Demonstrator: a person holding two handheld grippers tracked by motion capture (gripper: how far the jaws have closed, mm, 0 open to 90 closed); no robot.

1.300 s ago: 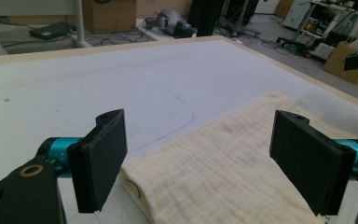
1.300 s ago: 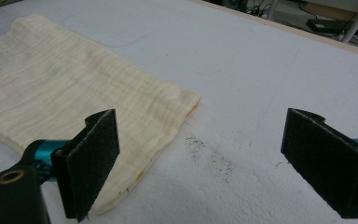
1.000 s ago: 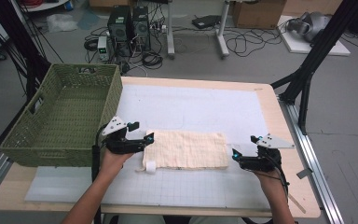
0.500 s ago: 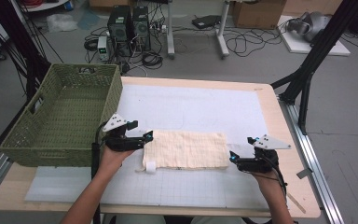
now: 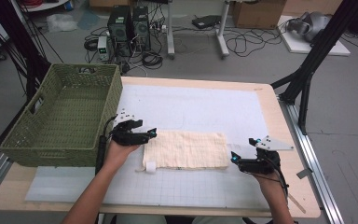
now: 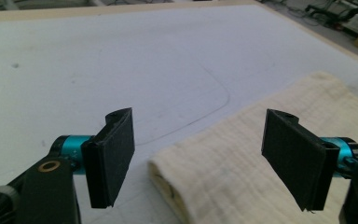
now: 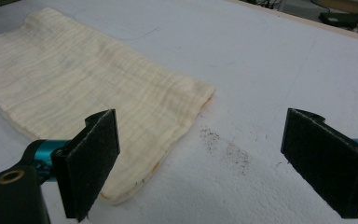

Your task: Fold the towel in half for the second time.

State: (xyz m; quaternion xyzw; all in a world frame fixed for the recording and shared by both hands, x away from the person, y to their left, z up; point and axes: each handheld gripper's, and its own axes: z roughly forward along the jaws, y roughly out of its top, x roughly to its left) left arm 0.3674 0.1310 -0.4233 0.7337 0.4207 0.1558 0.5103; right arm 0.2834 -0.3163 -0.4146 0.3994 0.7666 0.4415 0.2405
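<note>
Left gripper (image 5: 150, 134) jaws spread wide, holding nothing — poised at the left end of the folded cream-coloured waffle-weave cloth (image 5: 185, 149), its folded corner lying between the pads in the left gripper view. Right gripper (image 5: 234, 159) likewise released, jaws apart just off the cloth's right end (corner beside one pad). Cloth lies flat mid-mat on the white gridded table mat (image 5: 200, 105) — green woven plastic basket (image 5: 60, 122) at the table's left edge.

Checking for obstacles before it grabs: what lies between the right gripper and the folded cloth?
Nothing but bare white mat with faint dark specks, seen in the right gripper view; right gripper open beside the cloth.
</note>
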